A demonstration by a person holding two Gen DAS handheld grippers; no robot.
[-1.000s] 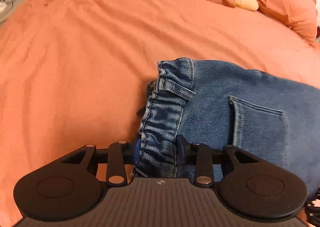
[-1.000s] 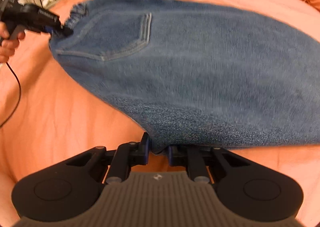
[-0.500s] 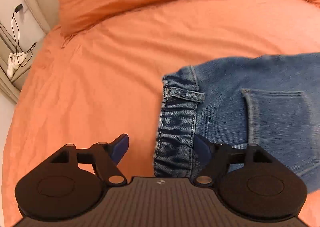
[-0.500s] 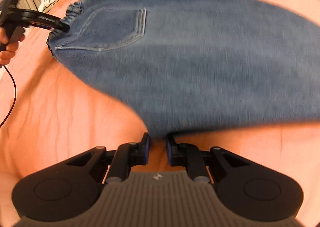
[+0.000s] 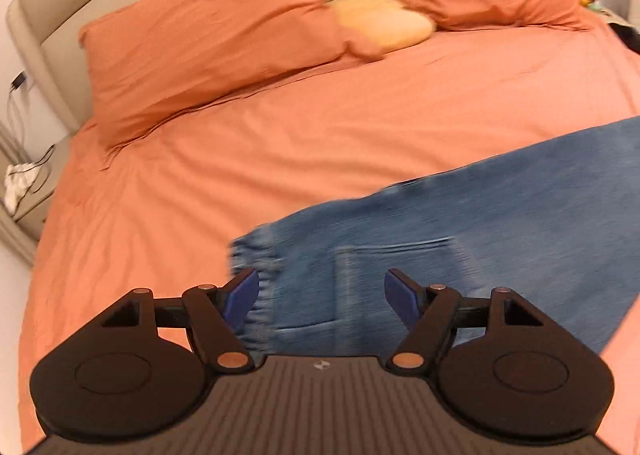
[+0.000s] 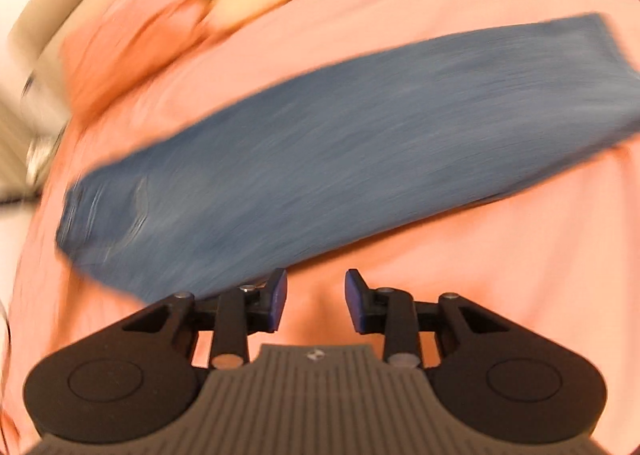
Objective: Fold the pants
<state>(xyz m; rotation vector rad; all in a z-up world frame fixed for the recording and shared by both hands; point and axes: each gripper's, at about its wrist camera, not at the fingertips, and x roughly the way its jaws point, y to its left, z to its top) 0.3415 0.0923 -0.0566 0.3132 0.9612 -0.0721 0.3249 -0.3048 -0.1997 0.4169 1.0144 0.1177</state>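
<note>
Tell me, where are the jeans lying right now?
The jeans lie flat on the orange bedspread, below the pillows; in the left wrist view their waistband sits just ahead of the open left tool.

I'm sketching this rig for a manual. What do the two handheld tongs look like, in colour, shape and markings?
Both look alike. The left tongs and right tongs each have black linkage arms with silvery or copper-toned pivot pins, round black discs on either side, and blue pads on the fingertips. Between the discs sits a grey ribbed body with a small white logo. No cable or sleeve shows.
</note>
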